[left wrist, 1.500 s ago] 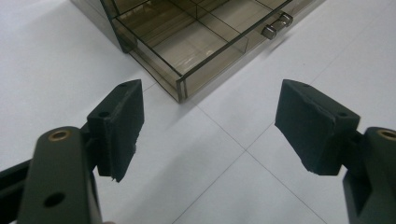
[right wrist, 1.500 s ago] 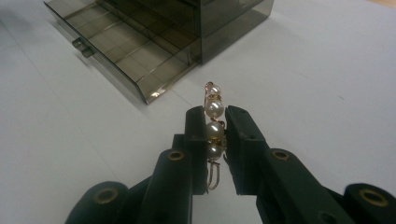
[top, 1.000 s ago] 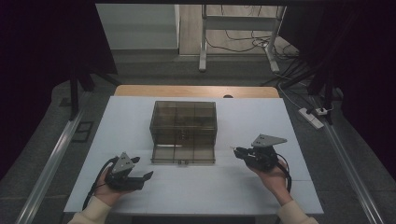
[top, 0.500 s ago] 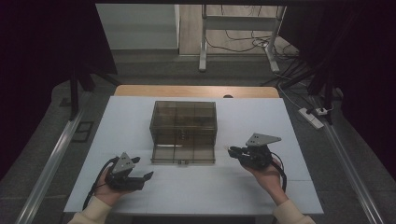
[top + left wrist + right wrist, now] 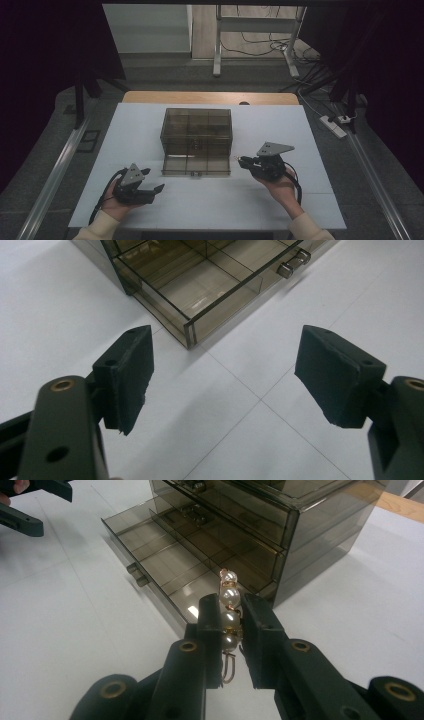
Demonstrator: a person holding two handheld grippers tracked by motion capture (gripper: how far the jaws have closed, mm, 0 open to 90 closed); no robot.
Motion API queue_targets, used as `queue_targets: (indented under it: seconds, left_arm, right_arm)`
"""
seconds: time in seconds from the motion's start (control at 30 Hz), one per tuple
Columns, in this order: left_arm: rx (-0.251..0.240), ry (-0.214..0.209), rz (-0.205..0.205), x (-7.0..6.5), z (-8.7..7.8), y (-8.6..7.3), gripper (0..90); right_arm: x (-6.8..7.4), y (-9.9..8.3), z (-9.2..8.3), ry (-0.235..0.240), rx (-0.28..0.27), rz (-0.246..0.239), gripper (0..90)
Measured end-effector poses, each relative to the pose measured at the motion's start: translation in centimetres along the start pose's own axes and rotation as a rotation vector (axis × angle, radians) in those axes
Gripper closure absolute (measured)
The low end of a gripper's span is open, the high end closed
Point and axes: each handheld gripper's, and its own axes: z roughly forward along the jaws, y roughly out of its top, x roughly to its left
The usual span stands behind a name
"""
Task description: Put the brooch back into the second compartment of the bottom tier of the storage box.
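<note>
White tabletop (image 5: 310,130): faint seam lines cross surface. Wooden strip (image 5: 210,97) along far table edge. Metal rail (image 5: 55,172) beside table's left side; matching rail (image 5: 372,175) at right. White power strip (image 5: 334,126) on grey floor right of table. Tangled cables (image 5: 252,47) beyond, near grey frame legs (image 5: 218,45). Black curtains (image 5: 45,55) flank scene.

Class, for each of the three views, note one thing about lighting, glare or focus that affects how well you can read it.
High view: dim, with black surroundings, the white table lit evenly. Left hand-held gripper view: the near black pads look soft, and a small glare patch sits on the open drawer of the smoky transparent plastic drawer box. Right hand-held gripper view: the pearl-and-gold earring is sharp, with highlights on its beads.
</note>
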Motion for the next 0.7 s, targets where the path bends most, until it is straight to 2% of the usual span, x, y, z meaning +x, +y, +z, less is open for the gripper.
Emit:
queue_targets:
  seconds: [0.7]
  left_arm:
    - [-0.001, 0.000, 0.003, 0.0, 0.0, 0.0, 24.6]
  right_arm:
    - [0.9, 1.1, 2.8, 0.051, 0.007, -0.005, 77.4]
